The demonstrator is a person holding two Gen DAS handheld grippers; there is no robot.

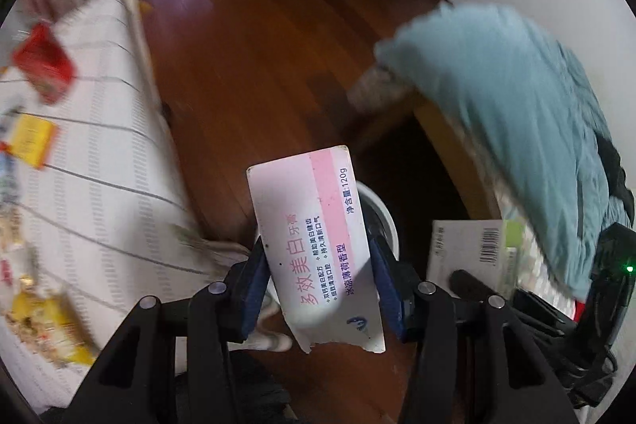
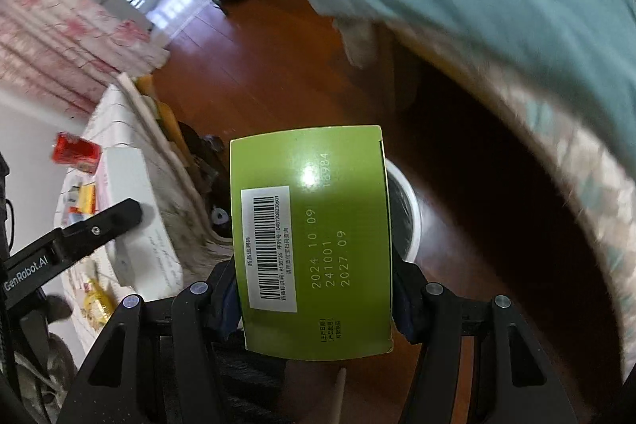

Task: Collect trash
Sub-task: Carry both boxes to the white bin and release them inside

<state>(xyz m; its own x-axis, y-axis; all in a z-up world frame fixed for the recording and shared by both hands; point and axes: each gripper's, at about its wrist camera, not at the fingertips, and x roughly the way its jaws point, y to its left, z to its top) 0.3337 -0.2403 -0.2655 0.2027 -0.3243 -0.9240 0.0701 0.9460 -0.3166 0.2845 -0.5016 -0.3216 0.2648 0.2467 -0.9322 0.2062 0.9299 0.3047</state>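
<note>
Currently: Both Grippers Loaded, Transport to Bin

Currently the step in hand is judged to be carrying collected trash to the bin. The left gripper (image 1: 318, 273) has its fingers (image 1: 254, 277) closed on a toothpaste box (image 1: 314, 237), white with a pink band, printed text and a torn lower edge. The right gripper (image 2: 314, 289) has its fingers closed on a green carton (image 2: 314, 245) bearing a barcode label and stamped dates; its faces look flat and undamaged.

A white-rimmed bin (image 2: 409, 221) stands on the wooden floor (image 1: 258, 66), partly hidden behind each box, toward 1 o'clock of the held item in both views.

Next move, as a judgement: bring each box over the bin opening, then open the fingers. More wrappers lie on the striped surface (image 1: 99, 146) at 9 o'clock, including a red pack (image 1: 43, 66).
</note>
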